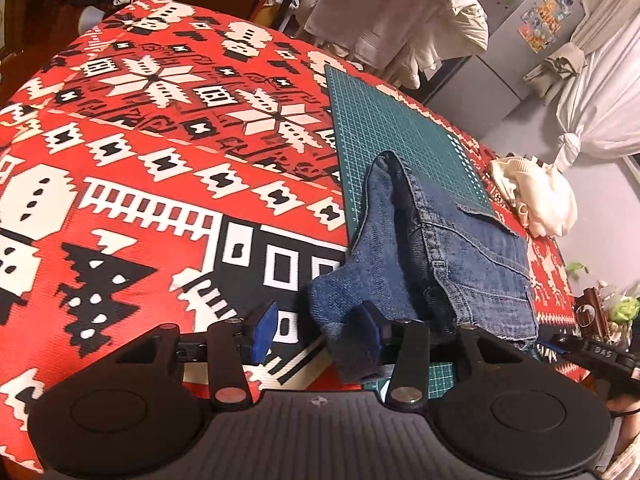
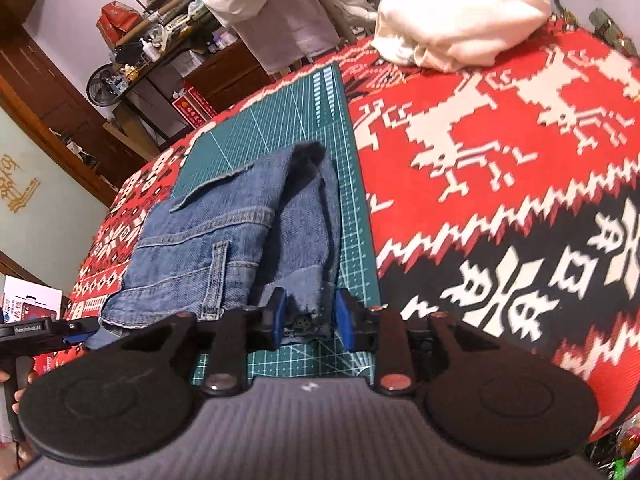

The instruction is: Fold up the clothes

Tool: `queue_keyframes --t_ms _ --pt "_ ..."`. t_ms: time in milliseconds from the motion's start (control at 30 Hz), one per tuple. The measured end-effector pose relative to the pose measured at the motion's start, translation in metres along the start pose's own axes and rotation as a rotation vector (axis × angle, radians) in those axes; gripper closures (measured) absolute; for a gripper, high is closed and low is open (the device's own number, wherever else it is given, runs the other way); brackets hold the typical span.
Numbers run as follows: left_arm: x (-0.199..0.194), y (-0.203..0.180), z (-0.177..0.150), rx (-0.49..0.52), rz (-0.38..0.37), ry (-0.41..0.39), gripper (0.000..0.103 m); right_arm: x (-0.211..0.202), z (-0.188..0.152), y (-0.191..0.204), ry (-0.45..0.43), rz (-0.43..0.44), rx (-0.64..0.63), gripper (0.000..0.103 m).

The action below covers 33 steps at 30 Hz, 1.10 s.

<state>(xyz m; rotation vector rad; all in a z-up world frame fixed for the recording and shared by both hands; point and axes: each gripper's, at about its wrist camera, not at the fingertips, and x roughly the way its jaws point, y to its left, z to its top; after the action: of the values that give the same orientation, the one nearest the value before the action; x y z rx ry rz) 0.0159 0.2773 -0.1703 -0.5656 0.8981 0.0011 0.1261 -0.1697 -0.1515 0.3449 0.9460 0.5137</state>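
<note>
Jaws of left gripper [image 1: 316, 334] wide apart: right blue pad touching a denim fold draped over it, left pad clear above the patterned cloth. Jaws of right gripper [image 2: 310, 318] moderately apart, straddling the frayed hem at the near edge of the jeans [image 2: 240, 236]; pads [image 2: 344, 316] close to the denim, contact not confirmable.

Jeans: blue denim, mid-wash, orange-tan topstitching, bundled in a rough fold with a pocket flap and seams facing up. Lying on the green cutting mat [image 2: 280, 112], near end reaching the tabletop's near edge, one side spilling off the mat onto the cloth.

Cutting mat: rectangular, flat, white grid lines. Tabletop covering [image 1: 120, 200]: woven-look cloth, red with white and black geometric motifs.

Farther back, well apart from the jeans: crumpled cream garment [image 2: 460, 12], soft and lumpy.
</note>
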Motion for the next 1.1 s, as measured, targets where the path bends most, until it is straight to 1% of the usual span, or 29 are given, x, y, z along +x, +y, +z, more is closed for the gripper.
queue_keyframes --t_ms 33,100,133,167,200,333,400,567,733,833,967,1033,1100 --pt "0.001 -0.001 0.0 0.0 -0.005 0.003 0.065 0.002 0.0 0.0 0.002 0.0 0.003 0.08" --pt "0.002 -0.002 0.0 0.0 -0.021 0.009 0.083 0.002 -0.001 0.003 0.001 -0.004 -0.001 0.084" --pt "0.001 -0.003 -0.001 0.002 -0.021 0.006 0.086 0.002 -0.002 0.004 0.0 -0.006 -0.004 0.086" --pt "0.001 -0.005 -0.001 0.005 -0.017 0.002 0.094 0.001 -0.002 0.006 -0.002 -0.009 -0.008 0.086" --pt "0.001 -0.007 -0.001 0.007 -0.012 -0.002 0.097 0.001 -0.003 0.007 -0.004 -0.012 -0.013 0.087" --pt "-0.007 -0.012 -0.003 0.024 -0.003 -0.011 0.098 -0.006 -0.005 0.012 -0.005 -0.01 -0.016 0.088" --pt "-0.013 -0.011 -0.005 0.026 -0.013 -0.011 0.098 -0.011 -0.008 0.012 0.003 0.002 -0.01 0.088" --pt "-0.025 -0.005 -0.02 0.009 -0.032 0.014 0.098 -0.025 -0.023 0.008 0.031 0.031 0.005 0.088" --pt "-0.029 0.005 -0.036 -0.027 -0.053 0.026 0.098 -0.033 -0.041 0.001 0.037 0.05 0.034 0.087" --pt "-0.03 0.011 -0.038 -0.059 -0.061 0.02 0.094 -0.034 -0.046 -0.002 0.027 0.054 0.048 0.086" --pt "-0.038 0.011 -0.037 -0.04 -0.029 0.006 0.091 -0.041 -0.047 -0.001 0.01 0.049 0.038 0.084" --pt "-0.043 0.013 -0.038 -0.033 -0.003 -0.004 0.092 -0.046 -0.047 0.0 -0.002 0.042 0.025 0.083" --pt "-0.048 0.016 -0.038 -0.036 0.019 -0.016 0.095 -0.053 -0.047 0.0 -0.018 0.034 0.016 0.083"
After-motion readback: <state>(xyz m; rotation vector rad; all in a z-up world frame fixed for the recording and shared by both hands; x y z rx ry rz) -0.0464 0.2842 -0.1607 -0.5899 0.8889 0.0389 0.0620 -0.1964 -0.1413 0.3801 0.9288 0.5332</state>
